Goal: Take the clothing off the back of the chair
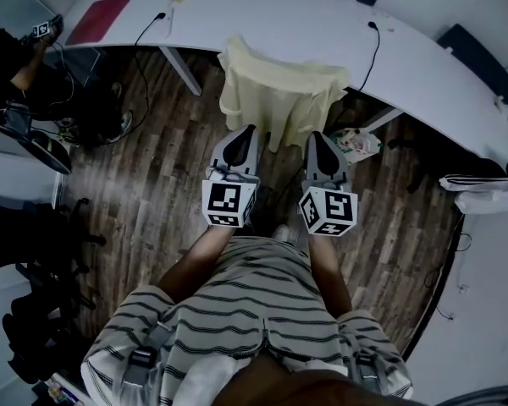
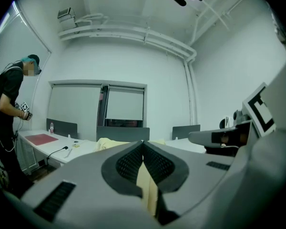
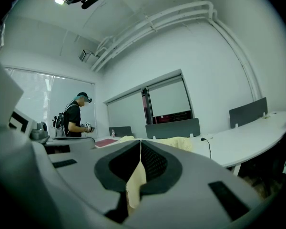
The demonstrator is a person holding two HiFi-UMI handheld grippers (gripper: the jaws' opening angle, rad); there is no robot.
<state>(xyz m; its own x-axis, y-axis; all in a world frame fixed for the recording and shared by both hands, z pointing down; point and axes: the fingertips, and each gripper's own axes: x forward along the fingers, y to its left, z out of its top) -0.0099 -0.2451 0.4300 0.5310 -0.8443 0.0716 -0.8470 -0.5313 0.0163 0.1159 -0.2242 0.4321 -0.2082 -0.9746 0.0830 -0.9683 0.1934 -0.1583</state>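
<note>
1. Garment (image 1: 279, 91), pale yellow, hangs over the chair back, which it hides, just in front of the white worktop (image 1: 305, 24); its lower edge reaches the tips of both grippers
2. Slipping: each gripper seems to have only a thin fold near the hem, so a quick pull could draw the cloth out of one pinch and leave the garment hanging lopsided from the other
3. Snagging: much of the cloth is draped over the top of the back, so a level pull towards the person could catch it on that top edge and drag the chair along instead of lifting the garment clear
4. Trailing: once freed, loose cloth could drop to the wooden floor (image 1: 152, 142) or brush the bag (image 1: 356, 142) lying near the chair
5. Left gripper (image 1: 251, 130): its fingers (image 2: 128, 163) are fully closed, tips meeting, with a strip of yellow cloth pinched between them
6. Right gripper (image 1: 313, 135): its fingers (image 3: 155, 163) are likewise closed tight on a fold of the same cloth, which hangs below the pinch
</note>
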